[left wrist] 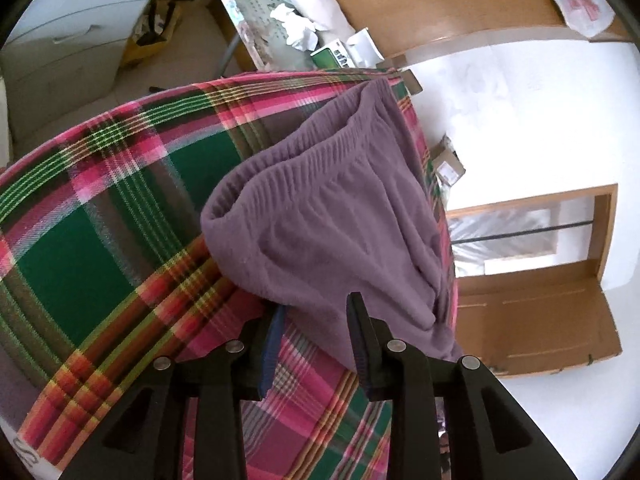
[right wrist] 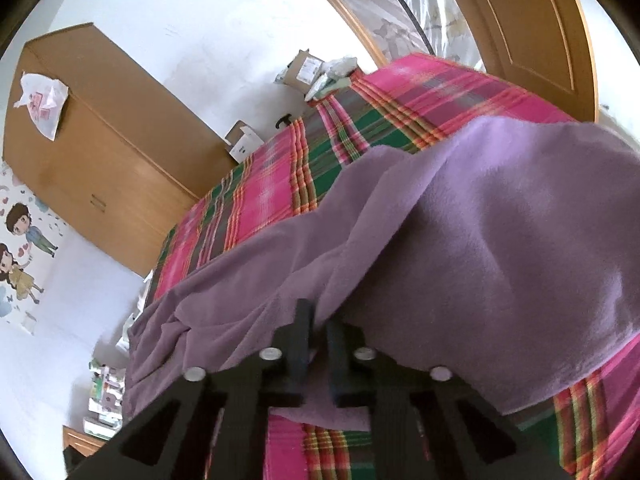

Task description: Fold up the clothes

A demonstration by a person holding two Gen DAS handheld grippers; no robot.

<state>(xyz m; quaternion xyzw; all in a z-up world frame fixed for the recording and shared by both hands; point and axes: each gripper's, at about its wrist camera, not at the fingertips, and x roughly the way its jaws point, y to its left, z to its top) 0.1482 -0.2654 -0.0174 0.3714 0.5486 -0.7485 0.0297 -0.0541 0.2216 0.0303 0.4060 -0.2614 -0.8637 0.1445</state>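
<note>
A purple fleece garment (left wrist: 320, 216) with a ribbed elastic waistband lies bunched on a plaid pink-and-green bedcover (left wrist: 104, 216). In the left wrist view my left gripper (left wrist: 318, 306) stands open at the garment's near edge. One fingertip (left wrist: 281, 314) slips just under the cloth and the other rests against it. In the right wrist view the same purple garment (right wrist: 460, 240) drapes over my right gripper (right wrist: 319, 320). Its two fingers stand close together with a fold of the fabric pinched between them, tips hidden by cloth. The bedcover (right wrist: 272, 200) stretches beyond.
A wooden wardrobe (right wrist: 100, 160) stands against the white wall, with a wooden door (left wrist: 532, 320) beside the bed. Cardboard boxes (right wrist: 304, 70) sit past the bed's far edge. A cluttered table (left wrist: 288, 20) and white drawers (left wrist: 72, 40) lie beyond the bed.
</note>
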